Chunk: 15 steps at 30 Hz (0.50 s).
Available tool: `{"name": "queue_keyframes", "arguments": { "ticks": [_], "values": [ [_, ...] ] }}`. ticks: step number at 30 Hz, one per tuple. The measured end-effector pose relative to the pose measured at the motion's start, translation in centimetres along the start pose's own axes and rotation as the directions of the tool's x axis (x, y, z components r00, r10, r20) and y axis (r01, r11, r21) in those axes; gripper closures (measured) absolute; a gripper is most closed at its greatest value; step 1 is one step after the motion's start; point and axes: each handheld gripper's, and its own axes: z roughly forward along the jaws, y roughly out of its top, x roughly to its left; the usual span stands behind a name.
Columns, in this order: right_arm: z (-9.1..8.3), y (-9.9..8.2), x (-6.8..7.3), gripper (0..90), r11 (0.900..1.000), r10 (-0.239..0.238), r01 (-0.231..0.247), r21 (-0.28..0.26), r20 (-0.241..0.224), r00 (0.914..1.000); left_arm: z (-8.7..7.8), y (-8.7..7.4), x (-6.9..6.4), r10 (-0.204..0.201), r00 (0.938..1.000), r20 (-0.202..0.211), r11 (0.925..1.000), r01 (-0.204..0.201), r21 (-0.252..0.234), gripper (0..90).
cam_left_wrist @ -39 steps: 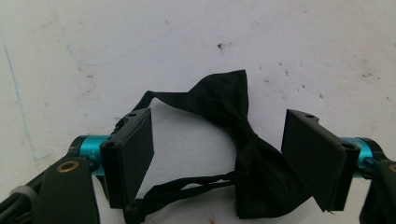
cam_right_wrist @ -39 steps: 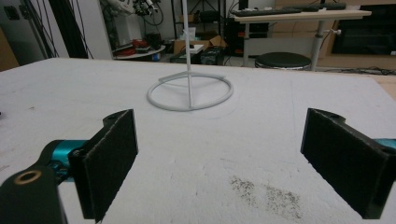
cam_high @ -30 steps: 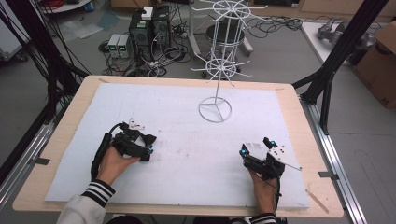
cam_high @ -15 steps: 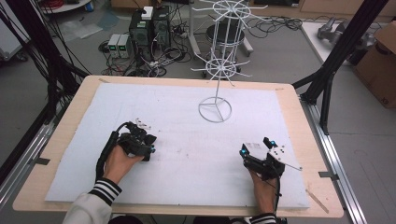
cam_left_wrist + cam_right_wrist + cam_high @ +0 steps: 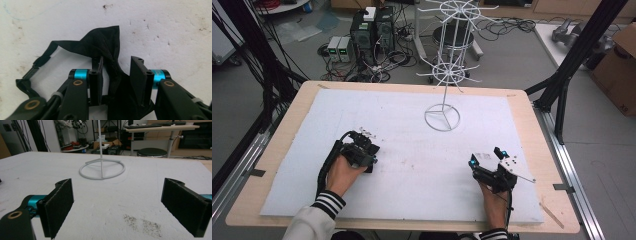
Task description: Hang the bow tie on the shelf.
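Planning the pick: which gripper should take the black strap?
Left. The left gripper already straddles the strap's bunched cloth, jaws open either side. The right gripper is open over bare foam, facing the stand.

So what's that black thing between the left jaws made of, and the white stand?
The black bow tie looks like soft matte fabric: it creases and pinches at the knot, with a thin strap. The white stand appears to be thin coated metal wire, smooth and rigid, though plastic can't be ruled out.
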Motion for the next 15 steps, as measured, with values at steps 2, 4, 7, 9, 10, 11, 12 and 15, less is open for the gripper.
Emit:
{"name": "queue_keyframes", "arguments": {
  "ticks": [2, 4, 7, 9, 10, 11, 12, 15],
  "values": [
    [0.01, 0.00, 0.01, 10.0, 1.0000, 0.001, -0.001, -0.001, 0.001, 1.0000, 0.12, 0.08, -0.07, -0.007, 1.0000, -0.001, 1.0000, 0.007, 0.005, 64.4],
    [0.01, 0.00, 0.00, 10.0, 1.0000, 0.000, 0.000, 0.000, 0.002, 1.0000, 0.31, 0.18, -0.16, -0.021, 0.9998, -0.003, 0.9997, 0.021, 0.010, 65.6],
    [0.01, 0.00, 0.00, 10.0, 1.0000, -0.001, 0.001, 0.001, 0.001, 1.0000, 0.37, 0.30, -0.35, -0.024, 0.9996, -0.016, 0.9994, 0.025, 0.022, 67.5],
    [0.01, 0.00, 0.00, 10.0, 1.0000, -0.001, 0.001, 0.001, 0.002, 1.0000, 0.38, 0.32, -0.38, -0.037, 0.9991, -0.019, 0.9989, 0.037, 0.028, 69.2],
    [0.01, 0.00, 0.00, 10.0, 1.0000, -0.002, 0.002, 0.001, 0.002, 1.0000, 0.39, 0.32, -0.34, -0.045, 0.9989, -0.016, 0.9985, 0.045, 0.031, 70.1],
    [0.01, 0.00, 0.00, 10.0, 1.0000, -0.002, 0.002, 0.001, 0.002, 1.0000, 0.41, 0.32, -0.28, -0.047, 0.9988, -0.012, 0.9984, 0.047, 0.030, 70.3],
    [0.01, 0.00, 0.00, 10.0, 1.0000, -0.002, 0.002, 0.001, 0.002, 1.0000, 0.40, 0.32, -0.22, -0.052, 0.9986, -0.008, 0.9980, 0.052, 0.034, 70.4],
    [0.01, 0.00, 0.02, 10.0, 1.0000, -0.004, 0.004, 0.002, 0.005, 1.0000, 0.51, 0.27, -0.27, -0.052, 0.9986, -0.006, 0.9980, 0.053, 0.034, 70.7]
  ]
}}
